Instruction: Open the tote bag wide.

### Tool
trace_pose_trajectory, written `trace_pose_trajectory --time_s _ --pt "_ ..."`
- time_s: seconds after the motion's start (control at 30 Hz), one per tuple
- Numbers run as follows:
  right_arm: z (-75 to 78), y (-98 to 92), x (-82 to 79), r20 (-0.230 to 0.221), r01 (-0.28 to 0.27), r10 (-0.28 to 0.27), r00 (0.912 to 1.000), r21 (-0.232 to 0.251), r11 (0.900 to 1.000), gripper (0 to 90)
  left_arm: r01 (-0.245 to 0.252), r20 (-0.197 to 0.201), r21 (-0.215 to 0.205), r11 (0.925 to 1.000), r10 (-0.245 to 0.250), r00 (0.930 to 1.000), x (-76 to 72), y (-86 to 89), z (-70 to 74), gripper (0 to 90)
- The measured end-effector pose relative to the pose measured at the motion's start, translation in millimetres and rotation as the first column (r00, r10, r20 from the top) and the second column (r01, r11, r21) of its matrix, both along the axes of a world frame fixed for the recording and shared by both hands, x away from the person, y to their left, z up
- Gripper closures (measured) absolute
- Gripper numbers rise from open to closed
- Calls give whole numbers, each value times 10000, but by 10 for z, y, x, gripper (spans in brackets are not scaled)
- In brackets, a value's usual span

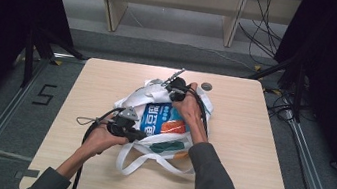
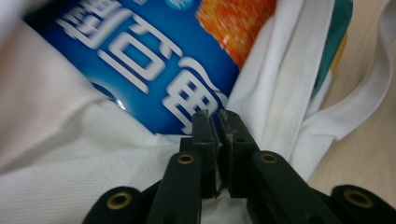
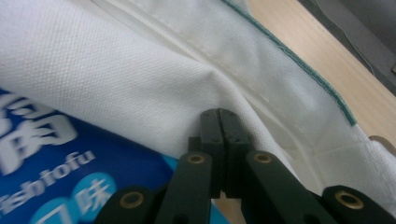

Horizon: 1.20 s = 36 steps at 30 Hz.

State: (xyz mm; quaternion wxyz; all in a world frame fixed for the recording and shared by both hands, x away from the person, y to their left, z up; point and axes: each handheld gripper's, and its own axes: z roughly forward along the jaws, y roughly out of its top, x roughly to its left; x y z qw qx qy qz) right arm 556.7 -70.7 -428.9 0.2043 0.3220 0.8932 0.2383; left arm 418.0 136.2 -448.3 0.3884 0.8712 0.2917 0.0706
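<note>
Centrally on the table (image 1: 108,80) lies a white bag (image 1: 138,99) with a blue packet (image 1: 160,118) inside. Left gripper (image 2: 214,114) stands clenched on the bag's near edge; right gripper (image 3: 219,113) stands clenched on its far edge.

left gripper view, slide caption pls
Left gripper shut on the white bag's edge beside a blue snack packet.

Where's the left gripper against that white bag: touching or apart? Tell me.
Touching. In the left gripper view the left gripper has its jaws pinched on the white bag's fabric.
</note>
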Motion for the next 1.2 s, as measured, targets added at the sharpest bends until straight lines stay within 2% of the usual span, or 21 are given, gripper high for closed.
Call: trace_pose_trajectory --time_s 0.03,0.07,0.1,0.13,0.2,0.23,0.3,0.4,0.47,0.57,0.67,0.7,0.73,0.8,0.87,0.9,0.93,1.03,1.07,1.13,1.2 --pt "57 -42 -27 8 -124 124 9999 513 9986 899 -46 181 8 10000 46 9998 26 31 35 847" --pt "185 -155 -112 120 -220 206 9997 1379 9902 899 -298 126 -314 9991 302 9995 27 41 55 847" --pt "185 -155 -112 120 -220 206 9997 1379 9902 899 -339 217 -248 9991 344 9992 36 65 78 847" --pt "290 -295 -229 12 -125 125 9999 1772 9841 899 -525 201 -647 9965 539 9983 40 95 104 841" --pt "324 -367 -279 81 -216 205 9998 1636 9863 899 -547 318 -585 9968 566 9979 41 107 115 840" --pt "351 -439 -335 29 -252 251 9997 1518 9881 899 -516 367 -767 9957 546 9978 44 110 118 840" --pt "383 -654 -535 170 -296 268 9995 1878 9818 898 -611 422 -993 9932 656 9970 25 131 140 835" --pt "380 -749 -634 191 -396 368 9991 1803 9828 898 -674 585 -1133 9913 744 9955 0 156 166 829" --pt "359 -833 -721 214 -534 506 9985 1623 9853 898 -914 621 -1329 9869 1003 9930 -18 192 186 820" --pt "284 -1008 -844 368 -398 341 9987 1662 9853 898 -1189 699 -1603 9799 1314 9889 -32 289 228 811" --pt "216 -1114 -889 257 -180 139 9996 1658 9860 900 -1475 862 -1740 9736 1643 9826 -19 411 250 810" --pt "216 -1114 -889 257 -180 139 9996 1658 9860 900 -1694 871 -1828 9684 1876 9784 -13 443 240 810" --pt "213 -1147 -900 1 -164 167 9999 1731 9848 900 -1791 820 -1838 9665 1966 9770 4 477 224 810" --pt "176 -1177 -922 103 -103 86 9999 1835 9830 900 -2000 581 -1754 9640 2130 9753 34 536 166 816" --pt "98 -1195 -950 98 50 -63 9999 1281 9918 900 -2118 548 -1634 9636 2232 9732 53 547 110 824" --pt "98 -1195 -950 98 50 -63 9999 1281 9918 900 -2192 422 -1699 9608 2293 9724 61 550 92 824" --pt "57 -1231 -958 -158 74 -55 9999 1282 9917 899 -2204 441 -1699 9605 2308 9720 56 547 102 825" --pt "51 -1261 -977 2 23 -24 10000 1771 9842 893 -2124 535 -1808 9603 2253 9728 28 543 151 818" --pt "116 -1271 -1023 181 -1 -41 9998 2256 9742 890 -2055 655 -1943 9592 2217 9729 -3 544 202 811" --pt "174 -1282 -1041 136 -28 -3 9999 2246 9744 890 -2007 745 -2024 9585 2194 9728 -23 547 237 810" --pt "305 -1285 -1122 798 -376 182 9966 2479 9680 889 -1938 726 -2156 9570 2136 9742 -62 558 286 808"
